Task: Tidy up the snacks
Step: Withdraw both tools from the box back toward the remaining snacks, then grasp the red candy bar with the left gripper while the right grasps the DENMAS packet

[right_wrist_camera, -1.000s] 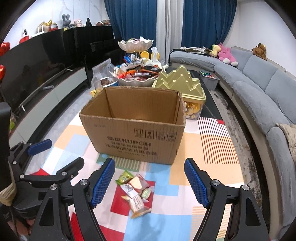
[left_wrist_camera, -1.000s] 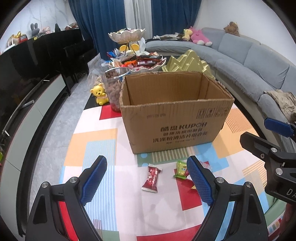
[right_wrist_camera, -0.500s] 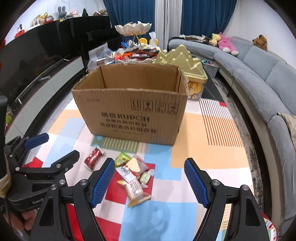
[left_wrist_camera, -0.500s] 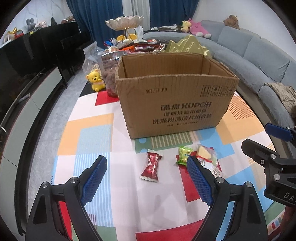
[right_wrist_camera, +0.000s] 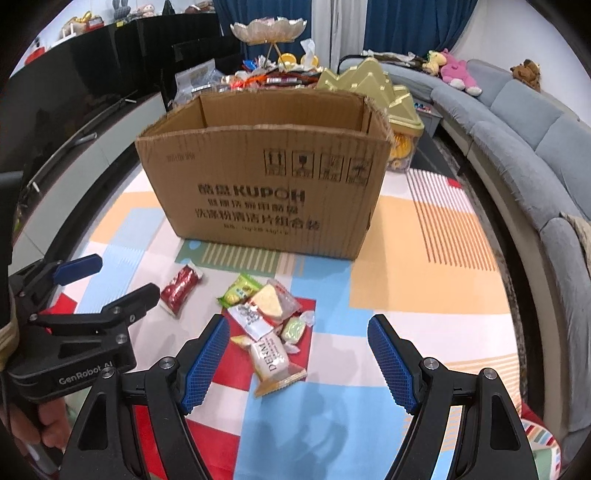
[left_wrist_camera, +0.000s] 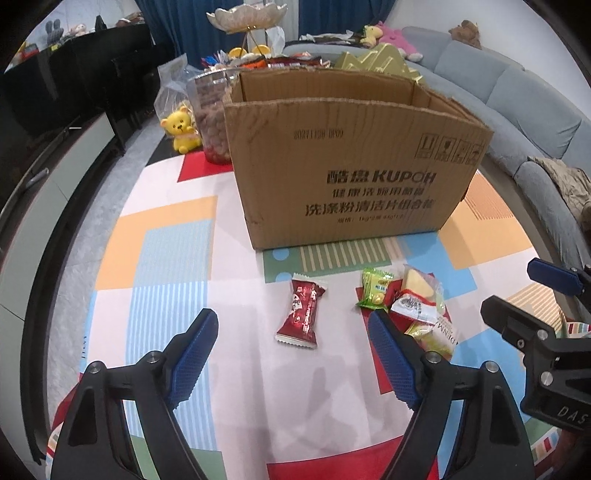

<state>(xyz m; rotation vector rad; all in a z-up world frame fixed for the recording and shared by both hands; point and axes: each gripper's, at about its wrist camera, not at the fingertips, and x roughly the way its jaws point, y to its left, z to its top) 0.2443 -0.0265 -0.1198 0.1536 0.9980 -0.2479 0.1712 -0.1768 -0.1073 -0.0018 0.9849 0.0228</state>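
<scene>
1. Our left gripper [left_wrist_camera: 291, 345] hangs above the patterned tablecloth [left_wrist_camera: 162, 258] with its blue-padded jaws spread wide and nothing between them.
2. Our right gripper [right_wrist_camera: 297, 354] is likewise spread wide and empty, low over the cloth in front of the box.
3. We see an open cardboard box [left_wrist_camera: 354, 166] standing upright on the cloth, its flaps torn off along a ragged rim, with "KUPOH" and Chinese print on its near face.
4. We find a red snack packet [left_wrist_camera: 303, 314] lying flat by itself in front of the box, with crimped white ends; in the left wrist view it sits between the left gripper's fingers, farther ahead of the tips.
5. To its right, apart from it, we see a small heap of snacks: a green packet [right_wrist_camera: 238, 291] nearest the box, a clear wrapper holding a pale wedge-shaped cake [right_wrist_camera: 271, 301], a white packet with dark print [right_wrist_camera: 249, 319], a small pale green candy [right_wrist_camera: 293, 330], and a long white "DERMI" bar [right_wrist_camera: 273, 360] lying nearest us.
6. In the right wrist view the heap lies just ahead of the right gripper's left finger [right_wrist_camera: 205, 363], overlapping a red patch of the cloth.
7. Behind the box we see a gold ridged container [right_wrist_camera: 373, 92], a tiered dish of sweets [right_wrist_camera: 267, 31] and a yellow bear figure [left_wrist_camera: 181, 127].
</scene>
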